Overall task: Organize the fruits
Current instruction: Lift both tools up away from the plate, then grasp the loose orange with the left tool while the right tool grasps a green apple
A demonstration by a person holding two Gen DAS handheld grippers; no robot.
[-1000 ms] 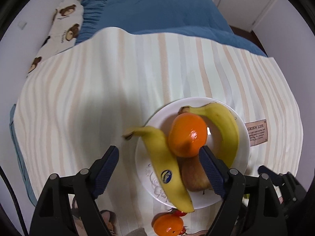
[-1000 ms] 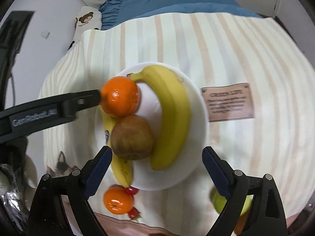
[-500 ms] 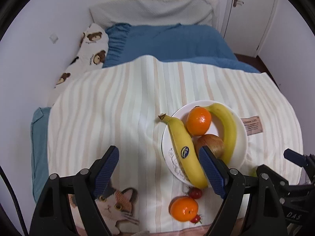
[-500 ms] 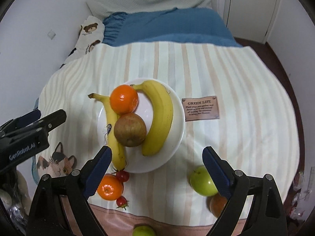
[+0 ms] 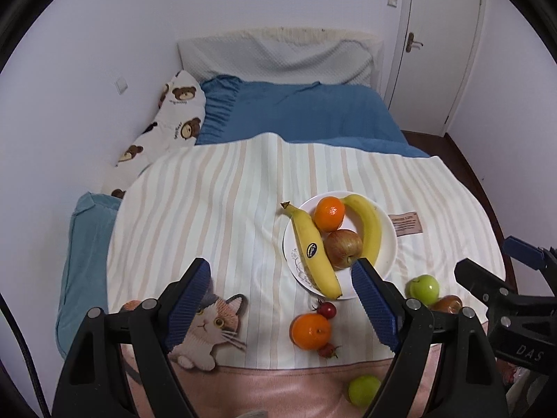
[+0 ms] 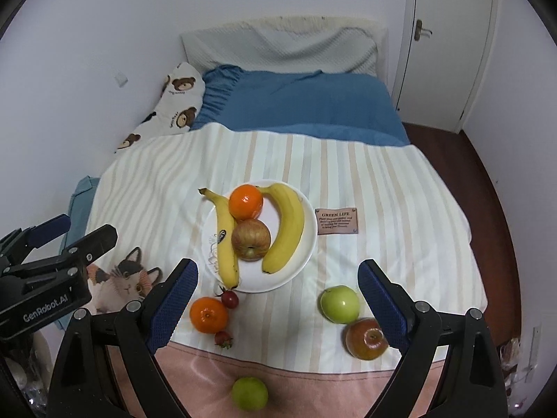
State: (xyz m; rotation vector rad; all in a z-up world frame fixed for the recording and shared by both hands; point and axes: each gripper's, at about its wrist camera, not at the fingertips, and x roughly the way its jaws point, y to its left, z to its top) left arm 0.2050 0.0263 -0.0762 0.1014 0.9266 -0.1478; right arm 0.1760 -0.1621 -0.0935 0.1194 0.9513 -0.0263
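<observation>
Both grippers, left gripper and right gripper, hang spread and empty; the banana overhangs the plate edge, so a nudge could roll it onto the blanket.

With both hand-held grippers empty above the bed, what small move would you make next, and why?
Probably lower the right hand-held gripper onto the green apple. It lies loose on the striped blanket just ahead of that gripper's open jaws, while the plate already holds two bananas, an orange and an apple.
</observation>
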